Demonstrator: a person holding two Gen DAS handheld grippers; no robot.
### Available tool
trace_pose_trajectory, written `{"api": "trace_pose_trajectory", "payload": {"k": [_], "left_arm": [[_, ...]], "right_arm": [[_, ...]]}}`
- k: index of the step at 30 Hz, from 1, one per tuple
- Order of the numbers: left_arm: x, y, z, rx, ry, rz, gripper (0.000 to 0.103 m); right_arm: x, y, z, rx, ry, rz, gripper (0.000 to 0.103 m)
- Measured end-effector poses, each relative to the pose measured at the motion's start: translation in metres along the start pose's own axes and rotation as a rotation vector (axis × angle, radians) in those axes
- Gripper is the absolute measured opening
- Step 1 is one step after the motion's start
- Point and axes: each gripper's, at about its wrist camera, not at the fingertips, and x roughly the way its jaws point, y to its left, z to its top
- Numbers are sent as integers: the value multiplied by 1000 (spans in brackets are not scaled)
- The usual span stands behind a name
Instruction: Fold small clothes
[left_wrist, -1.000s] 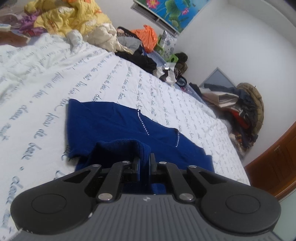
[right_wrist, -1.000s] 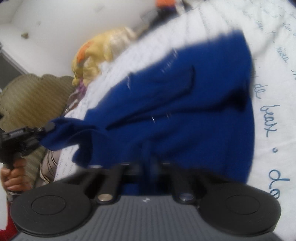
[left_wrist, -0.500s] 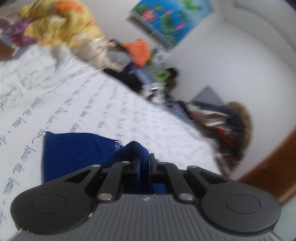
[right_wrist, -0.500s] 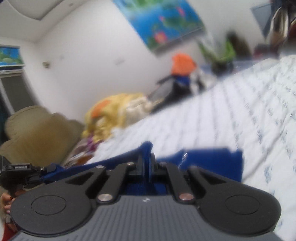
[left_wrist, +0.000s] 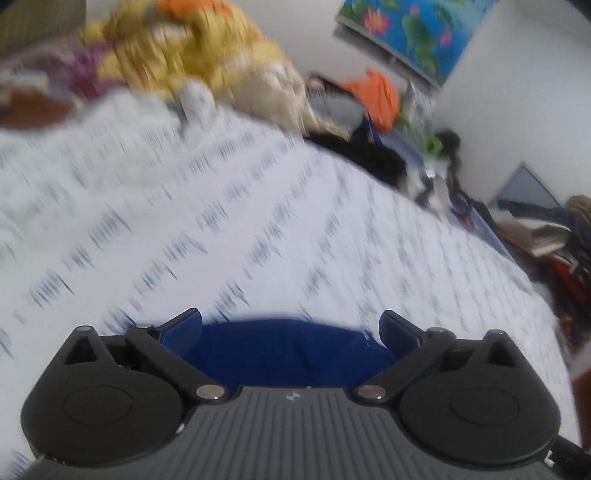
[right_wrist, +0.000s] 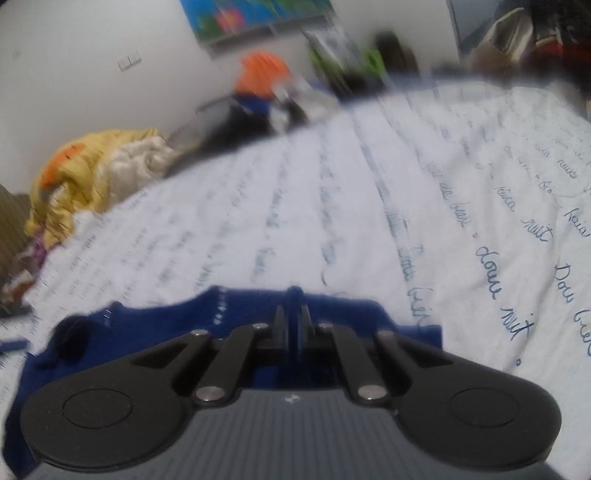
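A dark blue garment (left_wrist: 288, 350) lies on the white bed sheet with blue script (left_wrist: 221, 221). In the left wrist view my left gripper (left_wrist: 291, 326) is open, its fingers spread wide over the garment's folded edge. In the right wrist view my right gripper (right_wrist: 293, 314) is shut on a pinch of the blue garment (right_wrist: 147, 328), low over the sheet (right_wrist: 369, 203). The garment spreads left of the fingers, with a small line of sparkly studs. Both views are motion-blurred.
A yellow and orange bundle of bedding (left_wrist: 192, 55) lies at the bed's far end. Dark clothes and an orange bag (left_wrist: 376, 92) sit along the far wall. A heap of clothes (left_wrist: 554, 236) lies off the right side.
My left gripper has opened and let go of the blue garment. Both grippers have carried the garment's edge forward over itself and come down low to the sheet.
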Motion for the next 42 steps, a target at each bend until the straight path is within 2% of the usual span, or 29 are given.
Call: {"api": "trace_pose_trajectory", "payload": {"k": [2, 4, 5, 6, 8, 9, 10, 12, 14, 16, 17, 19, 20, 22, 23, 24, 25, 27, 29, 31, 32, 34, 36, 37, 39, 41, 42], "left_arm": [[-12, -1, 2, 68, 6, 36, 100], [-23, -3, -7, 163, 2, 51, 100], [-29, -5, -15, 232, 1, 51, 100], [-31, -9, -23, 299, 1, 47, 100], [-35, -19, -43, 462, -13, 61, 100], [-31, -30, -51, 539, -21, 74, 100], [-27, -40, -59, 609, -19, 85, 100], [-14, -58, -74, 735, -18, 104, 101], [6, -71, -84, 825, -43, 171, 101], [32, -75, -79, 849, -52, 290, 101], [44, -72, -71, 826, -55, 359, 102], [57, -54, -44, 709, -38, 465, 100], [52, -43, -32, 638, -33, 481, 97], [34, -22, -13, 506, -24, 431, 97], [22, -14, -11, 471, -16, 373, 99], [10, -8, -13, 465, -7, 323, 99], [1, -4, -18, 471, -2, 283, 100], [-22, 2, -35, 496, 17, 184, 100], [-37, 7, -54, 499, 52, 77, 100], [-49, 18, -74, 479, 102, -6, 95], [-54, 22, -87, 463, 122, -37, 90], [-64, 33, -103, 428, 156, -90, 79], [-69, 44, -112, 386, 182, -133, 65], [-68, 48, -114, 370, 195, -143, 59], [-65, 53, -115, 364, 202, -123, 33], [-64, 55, -114, 374, 193, -114, 26], [-65, 55, -112, 365, 199, -123, 16]], "right_arm": [[0, 1, -2, -12, 6, -10, 6], [-4, 6, -3, -43, -1, -59, 10], [-19, 17, -6, -105, -63, -127, 10], [-19, 17, -6, -105, -63, -127, 10], [-40, 29, -12, -168, -115, -84, 15], [-45, 35, -16, -187, -107, -44, 22], [-46, 40, -20, -190, -88, -13, 27], [-40, 45, -26, -176, -28, 54, 27], [-28, 46, -30, -141, 17, 74, 27], [-19, 43, -34, -121, 37, 52, 27], [-15, 39, -34, -114, 37, 41, 27], [-12, 32, -34, -100, 21, 9, 27], [-12, 29, -33, -94, 14, -11, 27], [-21, 27, -30, -86, -4, -36, 28], [-27, 28, -31, -101, -19, -50, 28], [-33, 31, -32, -127, -33, -53, 32], [-36, 34, -34, -154, -38, -46, 41], [-32, 37, -39, -201, -7, -61, 48], [-31, 31, -46, -189, 4, -100, 48], [-48, 22, -49, -132, -22, -85, 48], [-58, 19, -51, -110, -35, -79, 49], [-80, 11, -57, -78, -46, -54, 64], [-99, 4, -67, -49, -44, -18, 70], [-108, 2, -72, -46, -38, -13, 70], [-122, -2, -82, -56, -19, -27, 70], [-131, -5, -91, -51, 9, -26, 70], [-134, -6, -95, -47, 24, -21, 70]]}}
